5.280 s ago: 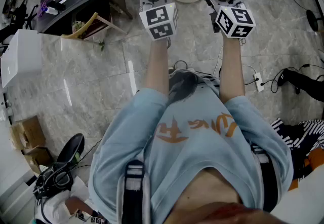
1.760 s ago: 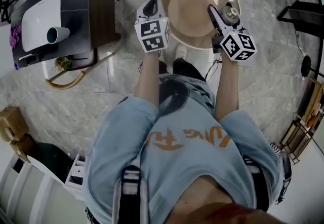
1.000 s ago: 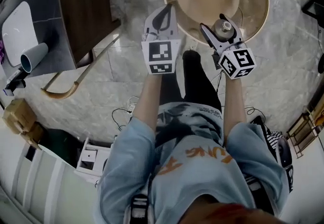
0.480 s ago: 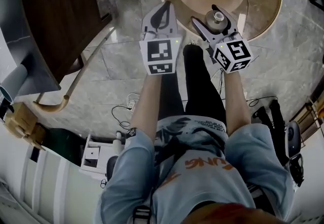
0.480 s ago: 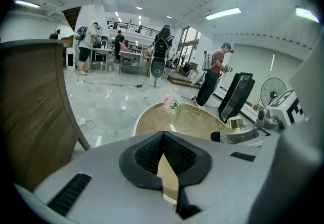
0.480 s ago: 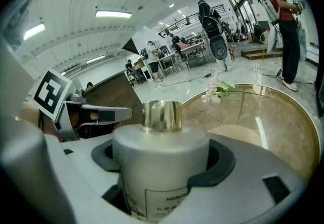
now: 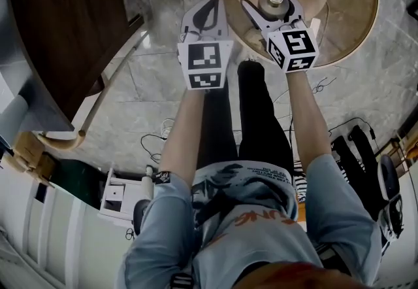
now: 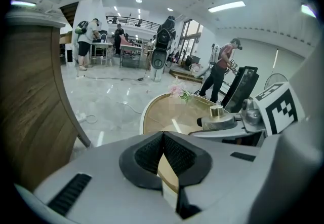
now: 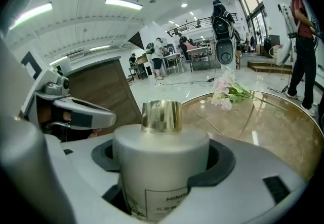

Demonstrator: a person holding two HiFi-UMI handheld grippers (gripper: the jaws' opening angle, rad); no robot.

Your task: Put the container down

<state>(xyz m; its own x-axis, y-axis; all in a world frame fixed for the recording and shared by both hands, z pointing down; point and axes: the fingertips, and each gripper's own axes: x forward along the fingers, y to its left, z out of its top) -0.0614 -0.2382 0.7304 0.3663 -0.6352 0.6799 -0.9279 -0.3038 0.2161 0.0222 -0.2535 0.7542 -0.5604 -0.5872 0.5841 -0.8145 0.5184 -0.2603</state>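
White container (image 9: pixel 161 159) (gold cap) clamped upright in right tongs (image 7: pixel 266 0), over round table's (image 7: pixel 343 16) near edge; left tongs (image 8: pixel 162 153) pressed together, empty, just beside that edge.

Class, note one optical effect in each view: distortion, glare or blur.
Head view: wide-angle curving at the edges; a light streak glares on the round table. Left gripper view: fisheye, black corners, bright ceiling strip lights. Right gripper view: the container looms oversized up close.

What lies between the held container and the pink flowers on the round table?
In the right gripper view, only bare tabletop, crossed by a thin pale streak I cannot identify, separates the container in the right gripper from the flowers.
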